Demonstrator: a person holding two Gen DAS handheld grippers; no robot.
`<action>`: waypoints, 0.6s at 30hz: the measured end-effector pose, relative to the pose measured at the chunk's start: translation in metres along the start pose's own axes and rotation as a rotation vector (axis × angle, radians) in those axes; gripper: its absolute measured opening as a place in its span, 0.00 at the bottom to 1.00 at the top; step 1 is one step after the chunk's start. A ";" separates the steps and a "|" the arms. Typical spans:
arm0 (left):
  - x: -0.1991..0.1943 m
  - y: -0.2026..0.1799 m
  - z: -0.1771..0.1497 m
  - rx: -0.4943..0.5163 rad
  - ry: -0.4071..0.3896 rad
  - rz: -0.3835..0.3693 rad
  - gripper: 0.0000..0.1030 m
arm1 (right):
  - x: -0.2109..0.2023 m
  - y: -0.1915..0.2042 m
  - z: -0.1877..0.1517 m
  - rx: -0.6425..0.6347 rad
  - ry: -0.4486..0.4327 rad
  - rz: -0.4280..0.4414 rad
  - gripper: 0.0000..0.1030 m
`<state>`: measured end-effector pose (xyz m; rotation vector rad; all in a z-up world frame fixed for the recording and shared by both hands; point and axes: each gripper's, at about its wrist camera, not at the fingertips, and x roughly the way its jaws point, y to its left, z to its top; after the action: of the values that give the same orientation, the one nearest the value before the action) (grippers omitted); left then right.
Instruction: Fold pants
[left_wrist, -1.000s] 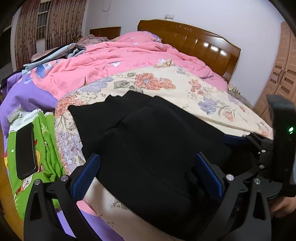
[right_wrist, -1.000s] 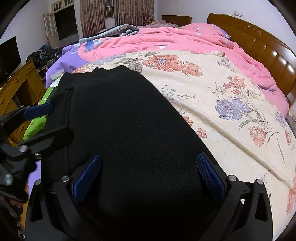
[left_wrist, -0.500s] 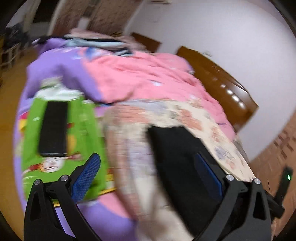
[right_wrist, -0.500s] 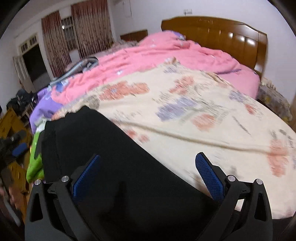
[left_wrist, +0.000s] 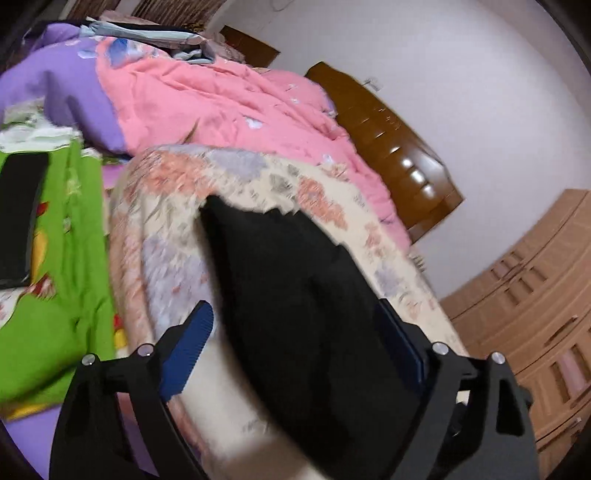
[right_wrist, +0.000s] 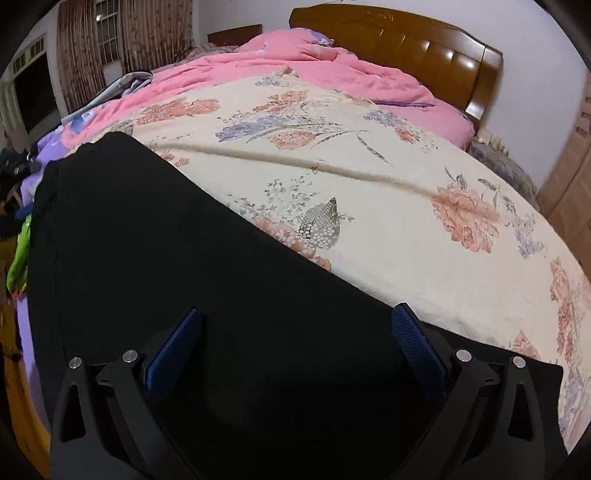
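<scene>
Black pants (left_wrist: 295, 295) lie spread on the floral cream bedspread (left_wrist: 166, 221) near the bed's front edge. They also fill the lower left of the right wrist view (right_wrist: 184, 277). My left gripper (left_wrist: 303, 347) is open and empty, its blue-padded fingers (left_wrist: 192, 339) hovering over the near end of the pants. My right gripper (right_wrist: 295, 347) is open and empty, its jaws wide apart over the black cloth, which lies flat on the cream bedspread (right_wrist: 369, 166). Whether either gripper touches the cloth I cannot tell.
A pink quilt (left_wrist: 221, 103) is bunched toward the wooden headboard (left_wrist: 388, 147). A green cloth (left_wrist: 66, 258) with a black phone (left_wrist: 18, 214) lies to the left. A purple sheet (left_wrist: 66, 92) lies beyond it. Wooden wardrobe doors (left_wrist: 535, 295) stand at the right.
Both grippers have swung about while staying open. The left view turned left then tilted back over the pants. The right view turned right toward the headboard. The pants have not visibly moved.
</scene>
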<state>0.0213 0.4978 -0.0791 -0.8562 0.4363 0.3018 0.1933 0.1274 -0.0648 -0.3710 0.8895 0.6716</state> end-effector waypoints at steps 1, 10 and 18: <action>0.002 0.002 0.003 -0.011 0.002 -0.020 0.83 | 0.001 -0.001 0.000 0.004 0.000 0.003 0.96; 0.029 0.006 0.028 0.024 -0.011 0.024 0.81 | 0.000 -0.002 0.000 0.004 -0.003 0.002 0.96; 0.016 -0.006 0.034 0.084 -0.104 0.151 0.83 | 0.000 -0.003 0.000 0.002 -0.004 -0.002 0.96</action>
<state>0.0462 0.5219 -0.0638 -0.7238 0.4147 0.4620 0.1949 0.1254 -0.0645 -0.3685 0.8856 0.6699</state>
